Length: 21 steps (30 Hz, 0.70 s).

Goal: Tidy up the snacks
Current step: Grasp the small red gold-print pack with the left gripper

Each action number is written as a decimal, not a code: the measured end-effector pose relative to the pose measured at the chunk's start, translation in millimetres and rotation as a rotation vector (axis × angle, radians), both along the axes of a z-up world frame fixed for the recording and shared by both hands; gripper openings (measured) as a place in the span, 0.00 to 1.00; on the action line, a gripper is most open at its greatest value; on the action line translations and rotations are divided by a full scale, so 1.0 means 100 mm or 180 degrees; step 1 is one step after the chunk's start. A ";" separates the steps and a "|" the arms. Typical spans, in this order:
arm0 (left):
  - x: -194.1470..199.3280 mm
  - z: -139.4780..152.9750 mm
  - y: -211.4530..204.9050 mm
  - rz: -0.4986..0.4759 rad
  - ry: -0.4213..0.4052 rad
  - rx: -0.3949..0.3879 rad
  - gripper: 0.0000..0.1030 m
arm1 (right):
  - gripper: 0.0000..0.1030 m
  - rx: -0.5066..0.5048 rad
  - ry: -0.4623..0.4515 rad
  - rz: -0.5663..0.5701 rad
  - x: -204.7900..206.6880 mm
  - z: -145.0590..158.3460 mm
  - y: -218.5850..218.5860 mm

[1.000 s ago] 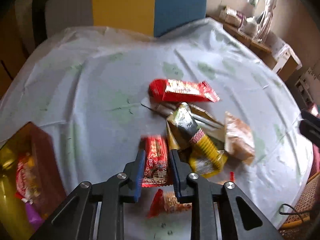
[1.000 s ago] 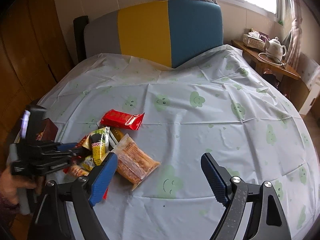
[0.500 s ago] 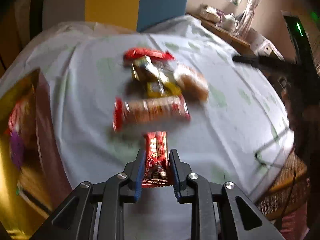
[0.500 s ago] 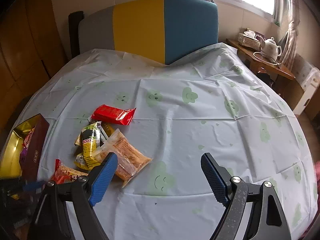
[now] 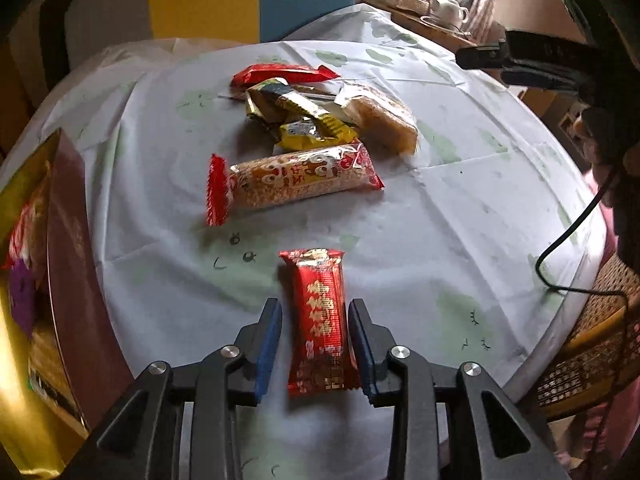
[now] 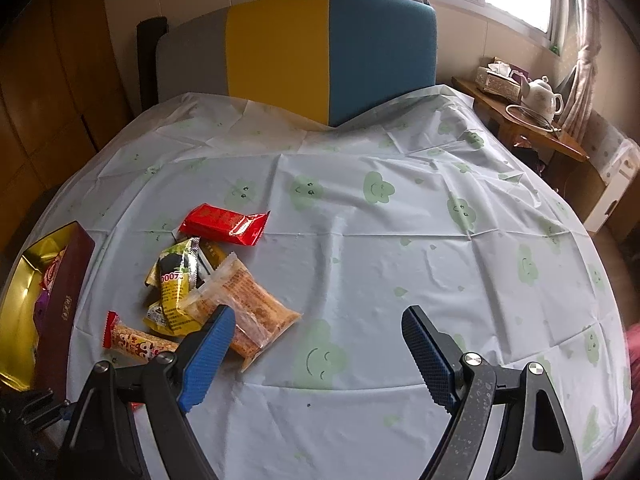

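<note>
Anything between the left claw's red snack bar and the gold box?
Nothing visible. The red snack bar sits between the left claw's open jaws; the gold box lies to its left, only bare tablecloth between.

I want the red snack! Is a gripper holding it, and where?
It looks let go. The red snack packet lies between the left gripper's open fingers, with gaps on both sides. The right gripper is open and empty.

One open box [image 6: 68, 280], two grippers, and about seven snack packets [image 5: 304, 178] on the table.
</note>
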<state>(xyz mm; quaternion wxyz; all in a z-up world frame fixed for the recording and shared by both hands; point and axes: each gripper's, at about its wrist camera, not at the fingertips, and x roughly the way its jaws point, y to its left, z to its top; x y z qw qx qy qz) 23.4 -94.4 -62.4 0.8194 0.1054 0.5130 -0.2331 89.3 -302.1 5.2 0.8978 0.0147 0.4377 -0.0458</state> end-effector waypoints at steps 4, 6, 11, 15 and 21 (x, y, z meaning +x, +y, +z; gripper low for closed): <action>0.00 -0.04 -0.04 0.0025 -0.0111 0.0021 0.32 | 0.83 0.0007 0.0038 -0.0021 0.02 -0.03 -0.02; 0.01 -0.05 -0.02 0.0033 -0.0150 -0.0033 0.32 | 0.83 -0.0013 0.0060 -0.0008 0.03 -0.05 -0.01; -0.07 -0.10 0.13 0.0085 -0.0320 -0.0283 0.32 | 0.83 -0.0040 0.0156 0.0145 0.05 -0.13 0.10; -0.11 -0.12 0.19 0.0094 -0.0371 -0.0394 0.32 | 0.83 0.0195 0.0222 0.0328 0.07 -0.16 0.19; -0.11 -0.15 0.20 0.0082 -0.0466 -0.0491 0.32 | 0.83 0.0226 0.0318 0.0564 0.30 -0.16 0.38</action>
